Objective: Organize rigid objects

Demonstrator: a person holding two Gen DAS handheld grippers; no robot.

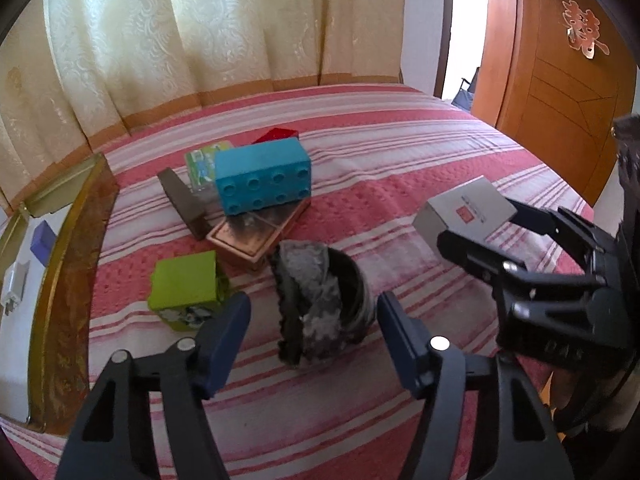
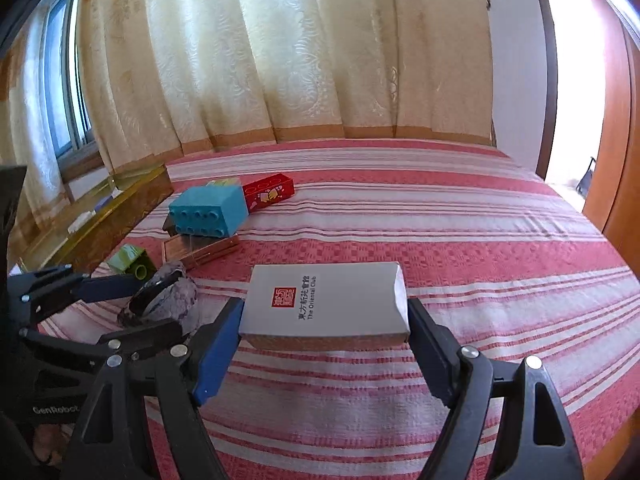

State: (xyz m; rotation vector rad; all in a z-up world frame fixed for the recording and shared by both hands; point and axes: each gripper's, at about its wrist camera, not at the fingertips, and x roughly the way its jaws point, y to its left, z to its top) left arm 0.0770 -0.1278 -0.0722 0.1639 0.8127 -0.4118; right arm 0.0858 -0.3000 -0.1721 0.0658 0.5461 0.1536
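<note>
On the pink striped bed lie a blue brick point(image 1: 262, 181), a green block point(image 1: 186, 290), a copper flat box point(image 1: 256, 236), a red block point(image 2: 267, 192) and a dark round tin with grey stuffing point(image 1: 320, 304). My left gripper point(image 1: 314, 320) is open, its pads on either side of the tin, not touching. My right gripper point(image 2: 324, 332) is shut on a grey box with a red seal point(image 2: 326, 300), held just above the bed; it also shows in the left wrist view point(image 1: 466, 212).
An open gold-edged case point(image 1: 66, 280) stands at the left with small white and purple items inside. A brown wedge point(image 1: 182, 202) and a green packet point(image 1: 202, 164) lie by the blue brick. Curtains hang behind the bed; a wooden door point(image 1: 560, 60) is at right.
</note>
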